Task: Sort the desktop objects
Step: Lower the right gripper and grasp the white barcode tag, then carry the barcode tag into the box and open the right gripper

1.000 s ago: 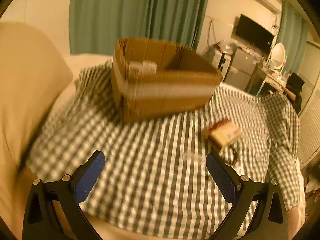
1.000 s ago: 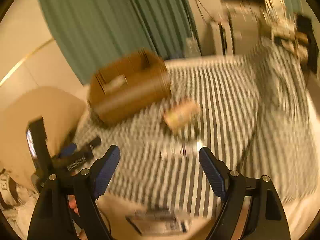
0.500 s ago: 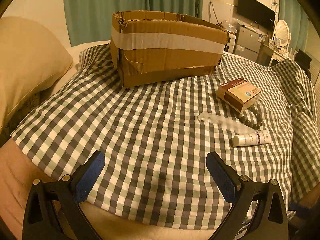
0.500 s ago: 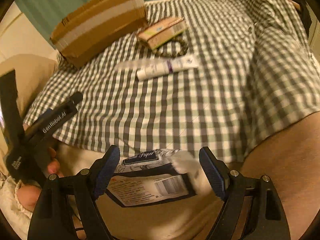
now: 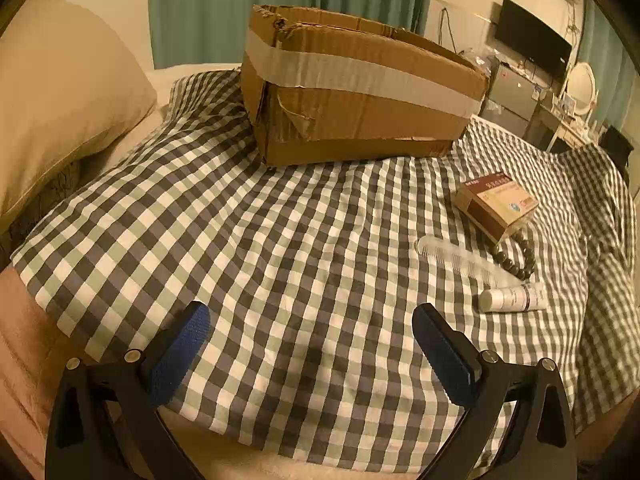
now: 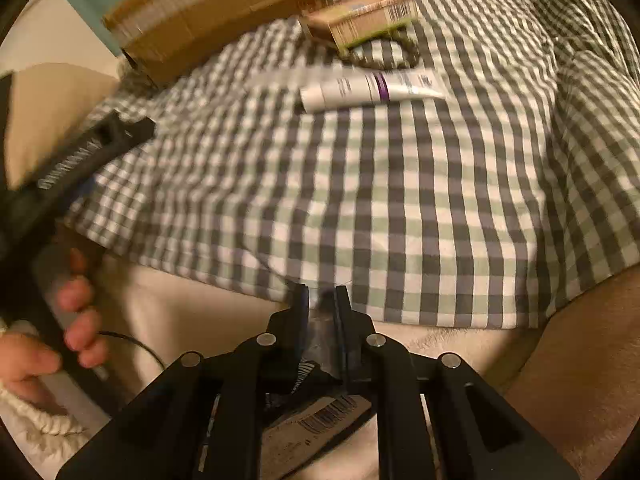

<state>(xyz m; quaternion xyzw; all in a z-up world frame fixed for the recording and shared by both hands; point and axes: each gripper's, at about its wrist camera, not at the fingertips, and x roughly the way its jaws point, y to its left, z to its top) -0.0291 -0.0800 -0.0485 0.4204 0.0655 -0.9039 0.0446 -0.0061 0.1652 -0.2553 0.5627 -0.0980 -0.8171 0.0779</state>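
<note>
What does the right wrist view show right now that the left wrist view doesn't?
Only the right wrist view: the right gripper, its jaws closing on a barcoded packet at the near edge, and a hand holding the left gripper's handle.

Only the left wrist view: the left gripper open over bare checked cloth, a clear comb, a pillow.

Both: cardboard box, small carton, bead bracelet, white tube.

Right gripper (image 6: 321, 300) dropped toward bed edge; jaws, wide before, closing on tissue packet (image 6: 316, 424). Left gripper (image 5: 308, 350) lowered slightly.
</note>
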